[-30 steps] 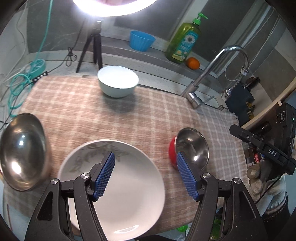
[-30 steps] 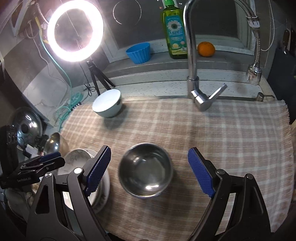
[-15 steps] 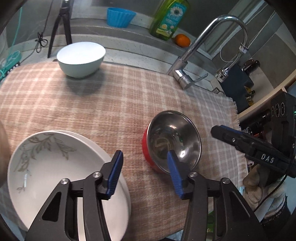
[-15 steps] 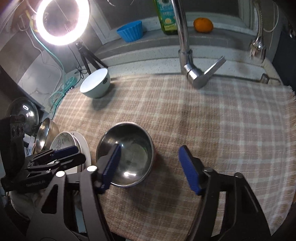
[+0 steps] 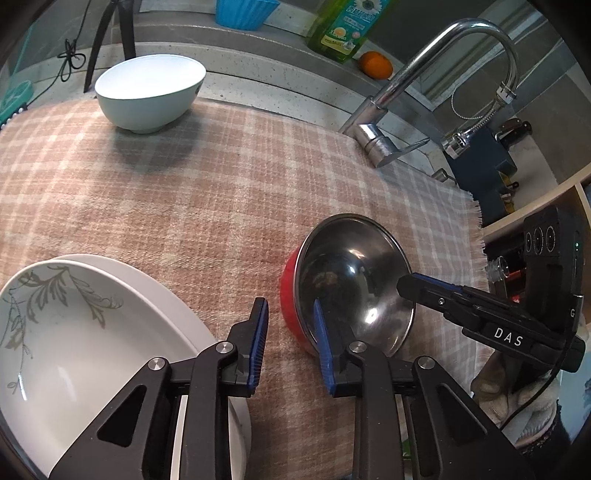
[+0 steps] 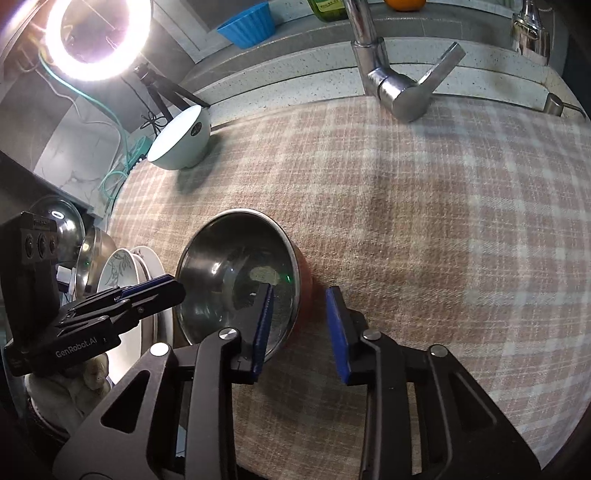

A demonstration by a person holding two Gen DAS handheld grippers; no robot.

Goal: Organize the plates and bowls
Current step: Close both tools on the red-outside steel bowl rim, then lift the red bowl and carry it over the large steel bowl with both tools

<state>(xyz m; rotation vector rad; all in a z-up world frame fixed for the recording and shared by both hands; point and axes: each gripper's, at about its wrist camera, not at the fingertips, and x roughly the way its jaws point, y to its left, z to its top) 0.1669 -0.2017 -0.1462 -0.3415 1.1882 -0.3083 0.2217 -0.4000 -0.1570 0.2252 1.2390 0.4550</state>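
Observation:
A steel bowl with a red outside (image 5: 351, 284) (image 6: 236, 273) stands on the checked cloth (image 5: 184, 192). My left gripper (image 5: 290, 343) straddles its left wall, one finger inside and one outside. Its jaws are closing, and a gap still shows at the outer pad. My right gripper (image 6: 301, 328) straddles the bowl's right wall the same way, jaws closing, with its outer pad clear of the red side. Each gripper's tip shows in the other's view, the right (image 5: 424, 291) and the left (image 6: 159, 291). Stacked white plates (image 5: 92, 332) (image 6: 122, 266), the top one leaf-patterned, lie left of the bowl.
A pale bowl (image 5: 147, 92) (image 6: 181, 144) sits at the cloth's far left. The faucet (image 5: 388, 136) (image 6: 399, 92) rises behind the cloth. A blue cup (image 5: 243, 13), a soap bottle (image 5: 343, 29) and an orange (image 5: 376, 64) line the ledge. A ring light (image 6: 98, 37) and another steel bowl (image 6: 92, 251) are at the left.
Both grippers have come down onto the red-and-steel bowl and their jaws have narrowed a lot. The left one moved right, off the plates, to the bowl's wall.

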